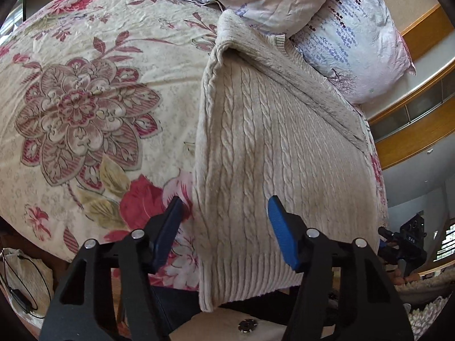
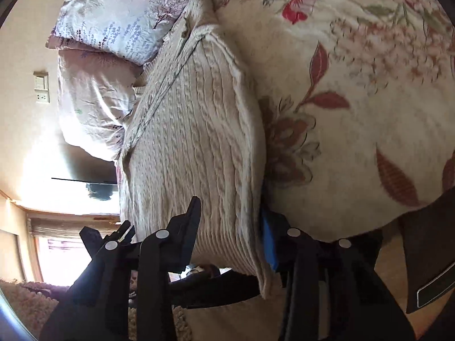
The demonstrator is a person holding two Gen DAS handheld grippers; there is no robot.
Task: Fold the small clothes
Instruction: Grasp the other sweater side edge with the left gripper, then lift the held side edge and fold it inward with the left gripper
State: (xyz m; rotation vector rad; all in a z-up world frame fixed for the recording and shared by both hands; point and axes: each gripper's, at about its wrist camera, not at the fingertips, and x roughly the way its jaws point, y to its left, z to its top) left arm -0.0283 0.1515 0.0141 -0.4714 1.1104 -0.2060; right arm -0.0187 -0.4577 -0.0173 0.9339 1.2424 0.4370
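A cream cable-knit sweater [image 1: 270,142] lies lengthwise on the flowered bed cover [image 1: 85,99], one side folded in, and its ribbed hem hangs over the near bed edge. My left gripper [image 1: 224,216] hovers at the hem's left corner. Its blue fingers [image 1: 281,233] stand apart: one over the knit, the other beside the sweater's edge over the sheet. In the right wrist view the sweater [image 2: 193,130] fills the gap of my right gripper [image 2: 230,216] at the hem's other corner. One finger lies over the knit and the blue pad [image 2: 268,236] sits half hidden under the edge. No pinch shows.
Two pale flower-print pillows [image 1: 355,42] lie at the head of the bed, touching the sweater's far end, and show again as pillows [image 2: 113,22]. The bed cover [image 2: 355,142] spreads wide beside the sweater. A dark strap-like piece [image 2: 426,255] hangs at the right.
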